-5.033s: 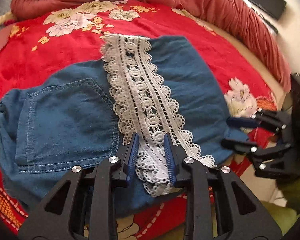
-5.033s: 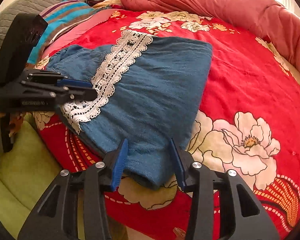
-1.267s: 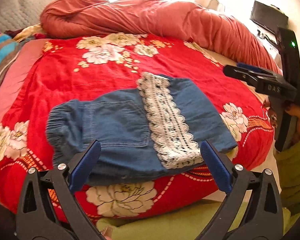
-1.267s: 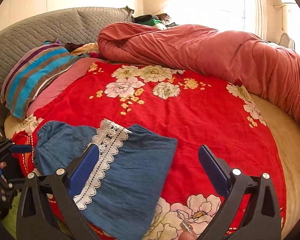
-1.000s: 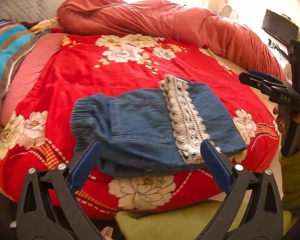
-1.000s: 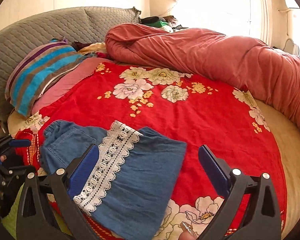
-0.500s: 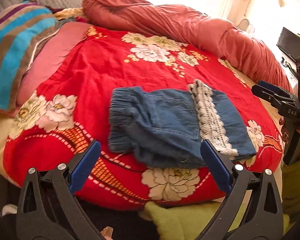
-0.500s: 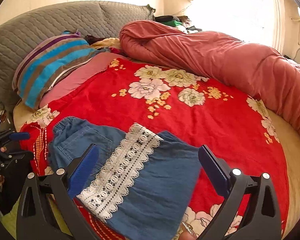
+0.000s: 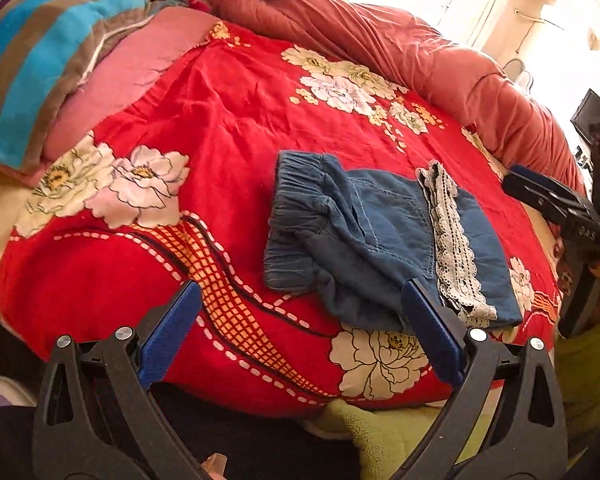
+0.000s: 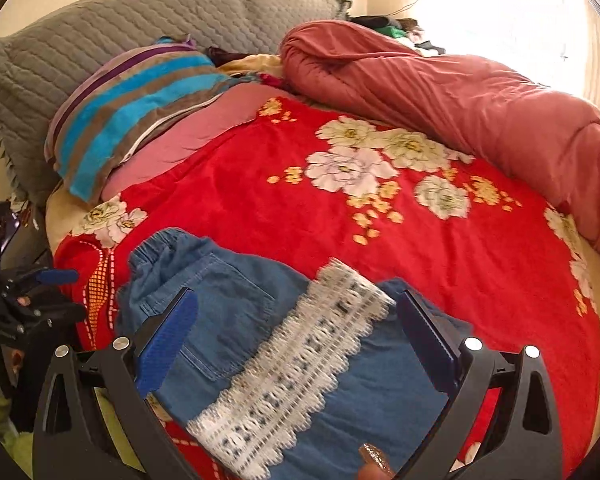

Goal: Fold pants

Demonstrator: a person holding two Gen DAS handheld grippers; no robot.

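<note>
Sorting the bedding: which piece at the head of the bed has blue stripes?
The striped pillow, left of the plain rust-red duvet and before the grey quilted headboard.

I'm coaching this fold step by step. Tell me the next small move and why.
Probably bring the left tool down to the bunched waistband and smooth it flat. The pants lie folded on the red blanket with the lace strip across the top, but the waistband end looks rumpled, and both tools, including the right tool, are open and holding nothing.
</note>
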